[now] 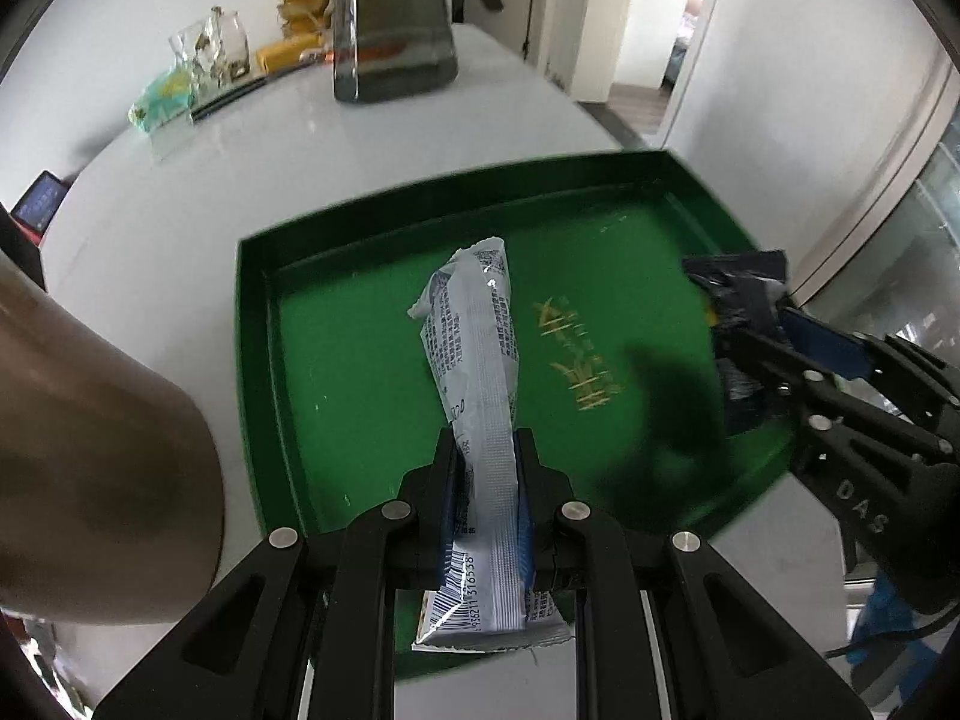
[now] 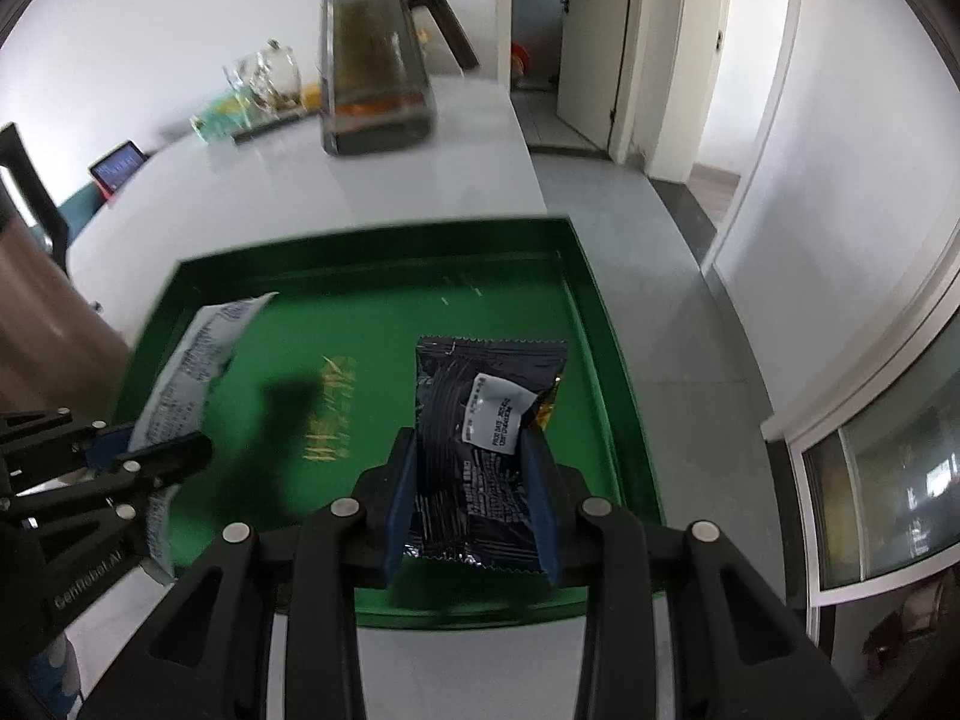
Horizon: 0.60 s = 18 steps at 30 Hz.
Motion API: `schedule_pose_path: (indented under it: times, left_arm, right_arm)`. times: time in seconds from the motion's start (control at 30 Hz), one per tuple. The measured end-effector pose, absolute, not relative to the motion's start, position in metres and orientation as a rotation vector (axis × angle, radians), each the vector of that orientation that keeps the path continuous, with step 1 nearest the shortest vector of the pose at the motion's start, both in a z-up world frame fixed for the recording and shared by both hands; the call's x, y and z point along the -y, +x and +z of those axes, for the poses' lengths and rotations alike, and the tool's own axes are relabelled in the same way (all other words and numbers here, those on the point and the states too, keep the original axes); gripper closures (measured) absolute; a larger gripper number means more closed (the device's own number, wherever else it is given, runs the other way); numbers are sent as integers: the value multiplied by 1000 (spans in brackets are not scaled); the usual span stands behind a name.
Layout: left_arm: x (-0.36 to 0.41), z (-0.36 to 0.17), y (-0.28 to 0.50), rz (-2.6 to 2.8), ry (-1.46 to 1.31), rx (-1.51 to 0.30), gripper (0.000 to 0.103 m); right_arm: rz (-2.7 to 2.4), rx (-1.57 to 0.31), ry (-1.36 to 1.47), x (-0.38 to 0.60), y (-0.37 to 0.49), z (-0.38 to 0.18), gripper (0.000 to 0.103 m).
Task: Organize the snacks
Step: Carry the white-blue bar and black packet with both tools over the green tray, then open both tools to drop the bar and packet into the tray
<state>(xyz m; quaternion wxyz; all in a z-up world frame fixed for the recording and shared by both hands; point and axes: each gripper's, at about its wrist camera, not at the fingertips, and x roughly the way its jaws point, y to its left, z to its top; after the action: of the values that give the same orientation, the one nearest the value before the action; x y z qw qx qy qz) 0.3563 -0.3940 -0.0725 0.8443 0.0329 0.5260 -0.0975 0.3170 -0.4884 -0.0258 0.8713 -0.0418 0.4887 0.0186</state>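
1. Green tray (image 1: 264, 372) sits on a white table (image 1: 312, 138), gold lettering on its floor, both grippers held over it.
2. Left gripper (image 1: 486, 462) has its fingers clamped on a long white snack packet (image 1: 474, 330), which sticks out over the tray's middle, barcode end toward the camera.
3. Right gripper (image 2: 474, 468) has its blue-padded fingers closed on a black snack packet (image 2: 474, 396) bearing a white date label, above the tray's right side.
4. Behind the tray stand a dark glass pitcher (image 2: 372, 60), clear glassware (image 2: 264, 78) and gold boxes (image 1: 300, 6).
5. A small screen (image 2: 117, 163) sits at the table's far left edge.
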Motion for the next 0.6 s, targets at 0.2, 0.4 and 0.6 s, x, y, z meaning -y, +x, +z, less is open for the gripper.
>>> schedule_pose_path:
  times: [0.2,0.4,0.6]
  left_arm:
    - [400,-85,362,-191,84,-1128,89]
    - [409,-78,351,-227,83,-1088,83]
    - [414,-66,344,-214,133,-1023,61]
  right_arm:
    - [40,-1063,-77,494,314,-45,54]
    - [54,-1062,-57,498,314,-48,42]
    - [52,-1032,-49,498,309,-39,0]
